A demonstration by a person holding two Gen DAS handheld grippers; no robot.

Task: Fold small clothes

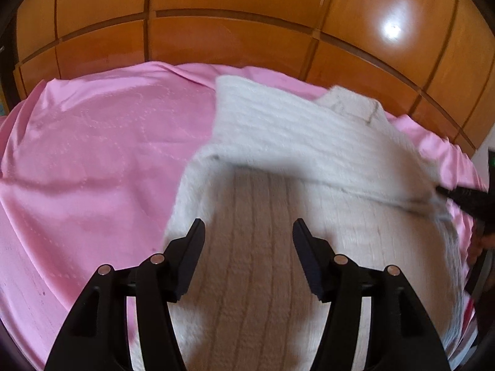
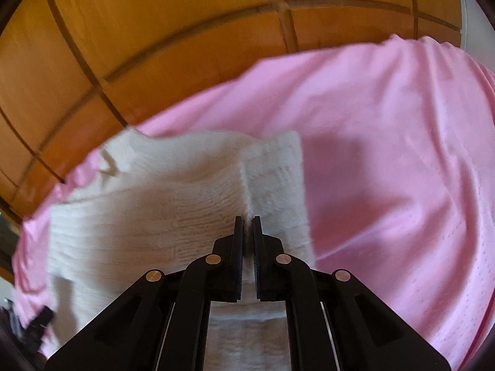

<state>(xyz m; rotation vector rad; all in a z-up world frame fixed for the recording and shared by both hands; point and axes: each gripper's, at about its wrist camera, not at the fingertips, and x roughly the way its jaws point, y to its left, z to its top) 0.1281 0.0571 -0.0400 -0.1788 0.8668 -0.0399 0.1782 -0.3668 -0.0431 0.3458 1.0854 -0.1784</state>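
Observation:
A white ribbed knit garment [image 1: 278, 142] lies on a pink sheet [image 1: 92, 154], with one part folded over the rest. My left gripper [image 1: 247, 232] is open and empty, hovering just above the garment's lower part. My right gripper [image 2: 247, 221] is shut on a fold of the same garment [image 2: 154, 204], lifting its edge. The right gripper's black tip [image 1: 464, 198] shows at the right edge of the left wrist view, pinching the garment's edge there.
The pink sheet [image 2: 386, 154] covers a bed and is wrinkled. A glossy orange wooden wardrobe [image 1: 235, 15] with panelled doors stands right behind the bed; it also shows in the right wrist view [image 2: 123, 31].

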